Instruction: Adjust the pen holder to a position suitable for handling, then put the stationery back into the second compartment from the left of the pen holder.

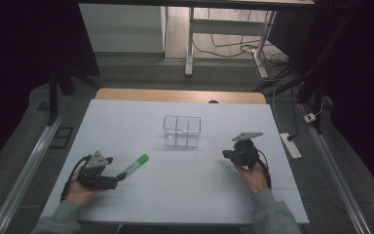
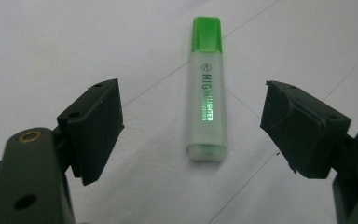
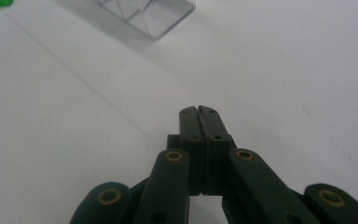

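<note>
A green highlighter (image 1: 134, 165) with a translucent body and green cap lies flat on the white table (image 1: 185, 195), at the left. My left gripper (image 1: 119, 178) sits just behind its butt end, open; in the left gripper view the highlighter (image 2: 208, 88) lies between and ahead of the two spread jaws, cap pointing away, untouched. My left gripper (image 2: 193, 128) holds nothing. My right gripper (image 1: 225, 155) rests at the right of the table, shut with nothing in it; its jaws (image 3: 198, 114) are pressed together.
A clear plastic organiser (image 1: 181, 130) with compartments stands at the table's middle, toward the far side; its corner (image 3: 154, 16) shows in the right gripper view. Beyond the table are desk legs, cables and a power strip (image 1: 290, 145) on the floor.
</note>
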Demonstrator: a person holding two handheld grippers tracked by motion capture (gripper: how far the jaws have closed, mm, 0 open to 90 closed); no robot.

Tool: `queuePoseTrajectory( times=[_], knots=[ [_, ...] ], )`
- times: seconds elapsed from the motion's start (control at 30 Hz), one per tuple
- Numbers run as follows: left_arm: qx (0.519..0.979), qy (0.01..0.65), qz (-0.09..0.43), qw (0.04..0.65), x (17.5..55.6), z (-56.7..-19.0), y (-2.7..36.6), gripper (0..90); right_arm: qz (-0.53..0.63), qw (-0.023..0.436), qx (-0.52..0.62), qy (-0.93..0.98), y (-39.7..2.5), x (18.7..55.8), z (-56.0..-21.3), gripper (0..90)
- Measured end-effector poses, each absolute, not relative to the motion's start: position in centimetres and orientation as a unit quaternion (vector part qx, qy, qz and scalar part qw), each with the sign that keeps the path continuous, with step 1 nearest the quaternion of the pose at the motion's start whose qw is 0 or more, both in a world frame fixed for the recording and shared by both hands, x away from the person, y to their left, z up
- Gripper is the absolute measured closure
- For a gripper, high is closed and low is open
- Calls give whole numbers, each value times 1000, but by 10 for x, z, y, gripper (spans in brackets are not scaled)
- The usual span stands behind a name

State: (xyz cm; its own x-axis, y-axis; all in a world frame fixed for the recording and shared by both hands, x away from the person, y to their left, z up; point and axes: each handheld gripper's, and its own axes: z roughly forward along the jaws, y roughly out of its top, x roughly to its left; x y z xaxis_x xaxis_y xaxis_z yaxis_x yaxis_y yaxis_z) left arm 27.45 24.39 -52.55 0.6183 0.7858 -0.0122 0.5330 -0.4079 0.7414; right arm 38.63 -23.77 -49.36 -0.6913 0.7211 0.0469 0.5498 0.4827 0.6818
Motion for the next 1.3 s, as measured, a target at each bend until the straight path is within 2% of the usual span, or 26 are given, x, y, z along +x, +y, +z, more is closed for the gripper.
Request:
queuePoseTrajectory(
  times=[0.17,0.37,0.5,0.9,1.3],
  knots=[
    [820,403,173,369,274,-525,245,206,349,127,369,852,-252,368,-494,822],
    [819,404,175,368,275,-525,246,207,362,128,372,845,-269,355,-496,562],
    [818,404,176,370,275,-524,246,206,378,128,369,839,-279,348,-495,482],
    [820,398,176,371,280,-511,248,209,386,125,340,848,-284,341,-497,418],
    [862,354,152,331,300,-489,223,212,380,125,333,854,-283,340,-497,412]
  ],
)
